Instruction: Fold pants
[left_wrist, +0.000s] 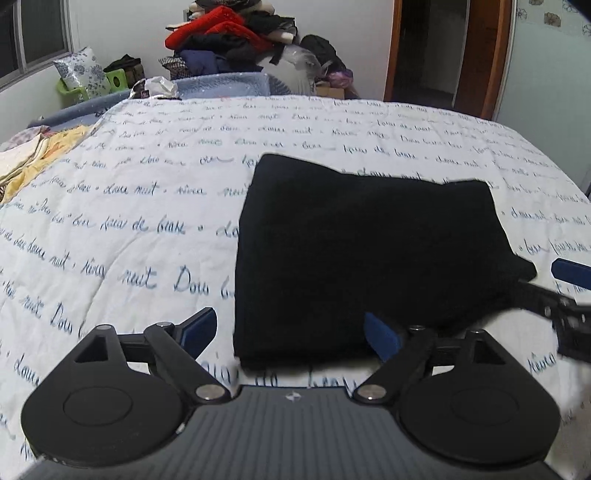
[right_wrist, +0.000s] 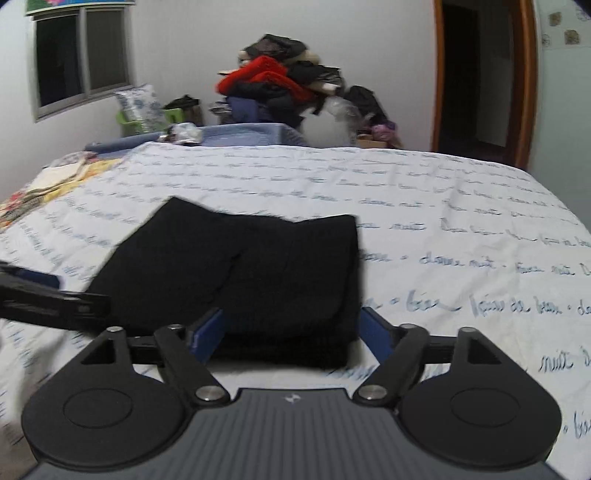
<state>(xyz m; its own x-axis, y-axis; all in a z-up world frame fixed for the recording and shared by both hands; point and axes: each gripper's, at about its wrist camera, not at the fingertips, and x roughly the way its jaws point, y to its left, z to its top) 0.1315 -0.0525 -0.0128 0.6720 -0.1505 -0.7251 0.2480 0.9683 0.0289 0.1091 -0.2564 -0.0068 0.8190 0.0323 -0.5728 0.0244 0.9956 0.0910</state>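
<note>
A white quilt (left_wrist: 155, 206) with blue script covers the bed. At its far left edge lies yellow cloth (left_wrist: 55, 147). Past the far edge, clothes (left_wrist: 229, 37) are piled against the wall, red on top, beside what may be a floral pillow (left_wrist: 83, 70). A doorway (right_wrist: 476, 77) stands dark beyond the far right corner.

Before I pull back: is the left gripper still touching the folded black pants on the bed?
Cannot tell. In the left wrist view the left gripper is open, but one blue pad overlaps the folded black pants edge.
</note>
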